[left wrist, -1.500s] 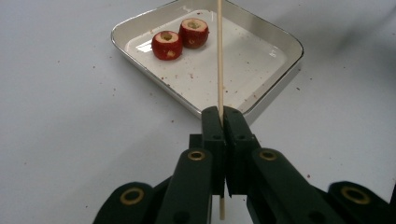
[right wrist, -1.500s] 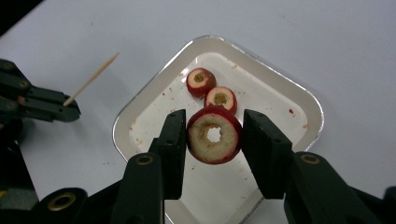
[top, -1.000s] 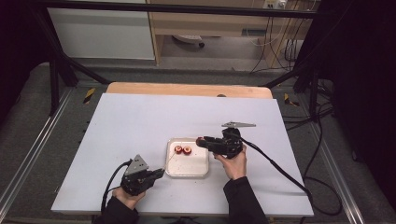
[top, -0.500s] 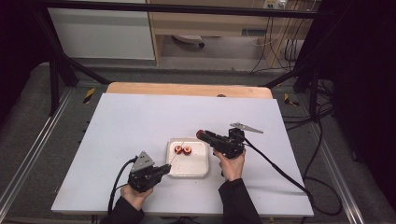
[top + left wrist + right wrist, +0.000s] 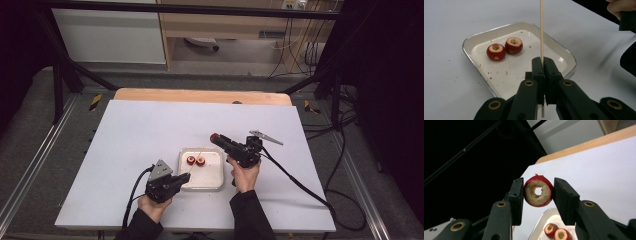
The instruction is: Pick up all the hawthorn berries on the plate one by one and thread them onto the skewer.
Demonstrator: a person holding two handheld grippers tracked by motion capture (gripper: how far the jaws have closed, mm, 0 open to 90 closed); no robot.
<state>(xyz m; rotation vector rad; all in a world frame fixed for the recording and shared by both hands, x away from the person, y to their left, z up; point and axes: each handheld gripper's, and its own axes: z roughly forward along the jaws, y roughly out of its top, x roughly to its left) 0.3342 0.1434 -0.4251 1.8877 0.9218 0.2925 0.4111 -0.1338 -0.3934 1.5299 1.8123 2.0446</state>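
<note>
I count three cored red fruits in all — two (image 5: 496,52) (image 5: 513,45) sitting side by side in the tray and one (image 5: 538,191) up off it, pinched in my right gripper (image 5: 538,195). One wooden skewer (image 5: 541,32), clamped in my left gripper (image 5: 543,72). One white tray (image 5: 564,56) on one white table (image 5: 140,125). Two grippers — one per hand — each trailing one black cable.

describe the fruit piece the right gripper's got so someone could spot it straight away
Start at the white tray in the middle of the table, then go to the right gripper raised beside it. Clamped between its jaws is a red cored fruit. Unlike the two cored fruits lying in the tray, it is held in the air.
</note>
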